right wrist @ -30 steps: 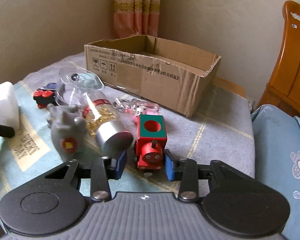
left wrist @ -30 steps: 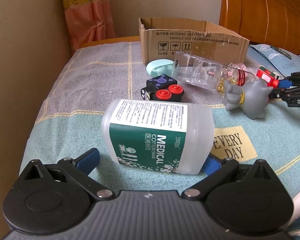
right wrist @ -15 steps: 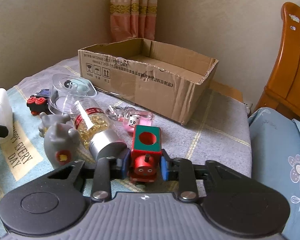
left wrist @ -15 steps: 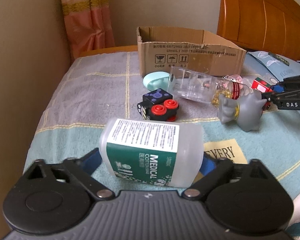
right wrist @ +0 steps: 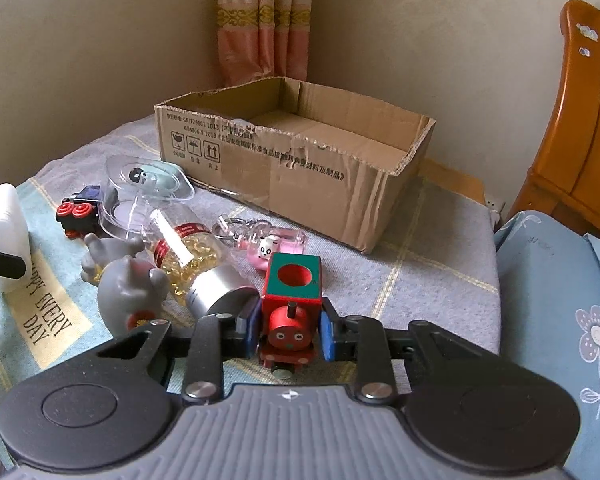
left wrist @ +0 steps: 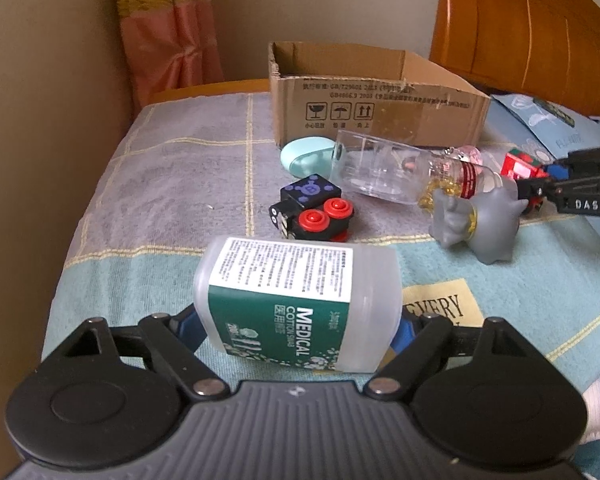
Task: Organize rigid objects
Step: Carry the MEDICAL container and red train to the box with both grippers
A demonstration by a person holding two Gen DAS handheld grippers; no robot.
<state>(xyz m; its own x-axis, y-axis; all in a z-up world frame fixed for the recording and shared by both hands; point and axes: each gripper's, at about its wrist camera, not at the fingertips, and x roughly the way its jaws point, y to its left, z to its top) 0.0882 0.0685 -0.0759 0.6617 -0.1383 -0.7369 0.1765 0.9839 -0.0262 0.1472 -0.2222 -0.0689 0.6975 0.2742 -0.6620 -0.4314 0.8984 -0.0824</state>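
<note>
A white cotton swab box with a green label lies on its side on the bed, and my left gripper is shut on it, blue pads pressing its two ends. The same box shows at the left edge of the right wrist view. My right gripper is shut on a red and green wooden toy train, pads on both flanks. In the left wrist view that train sits at the far right, in the black fingers of my right gripper. The open cardboard box stands behind.
A grey figurine, a capsule bottle, a clear plastic tub, a pink keychain, a black toy with red wheels and a mint case lie scattered. A blue pillow and a wooden headboard bound the right.
The left jaws closed in from wide apart onto the cotton swab box. The right jaws closed onto the toy train, which now sits tight between the pads.
</note>
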